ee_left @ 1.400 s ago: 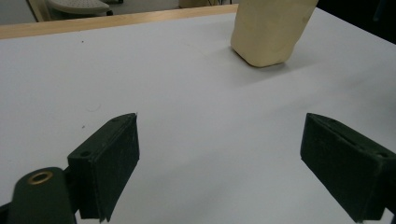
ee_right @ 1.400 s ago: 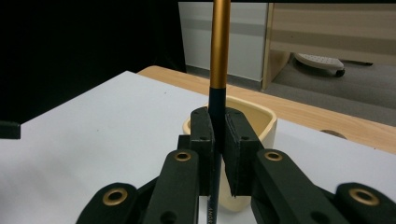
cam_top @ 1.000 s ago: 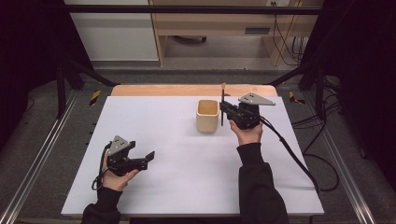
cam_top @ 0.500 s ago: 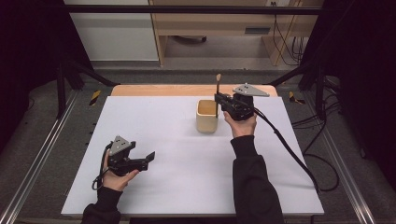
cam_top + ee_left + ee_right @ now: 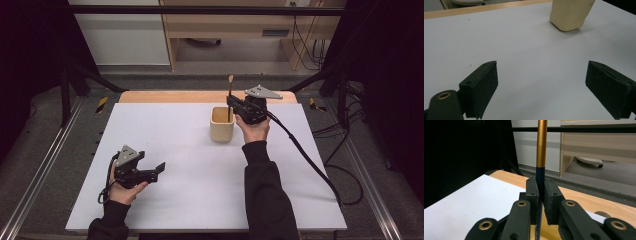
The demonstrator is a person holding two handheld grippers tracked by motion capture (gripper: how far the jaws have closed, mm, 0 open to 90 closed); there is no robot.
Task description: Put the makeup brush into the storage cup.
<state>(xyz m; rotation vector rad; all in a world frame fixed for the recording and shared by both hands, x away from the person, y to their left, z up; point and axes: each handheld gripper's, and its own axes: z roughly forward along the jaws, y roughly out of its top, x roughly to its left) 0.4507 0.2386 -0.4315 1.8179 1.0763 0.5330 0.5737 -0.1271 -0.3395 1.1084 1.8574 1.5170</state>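
Right gripper (image 5: 231, 103) pinches the gold-and-black brush (image 5: 541, 150) upright, its lower end over the beige cup (image 5: 222, 125) — grasp done, the drop-in looks left to do. Left gripper (image 5: 156, 169) waits on the tabletop (image 5: 200, 175) (jaws spread, empty).

A large white rectangular sheet (image 5: 200, 165) is lying on the table, covering nearly all of a light wooden board (image 5: 165, 96) whose far edge is showing just beyond the sheet. A pale wooden desk (image 5: 240, 30) is standing well beyond the sheet. Black cables (image 5: 305, 42) are hanging at its right.
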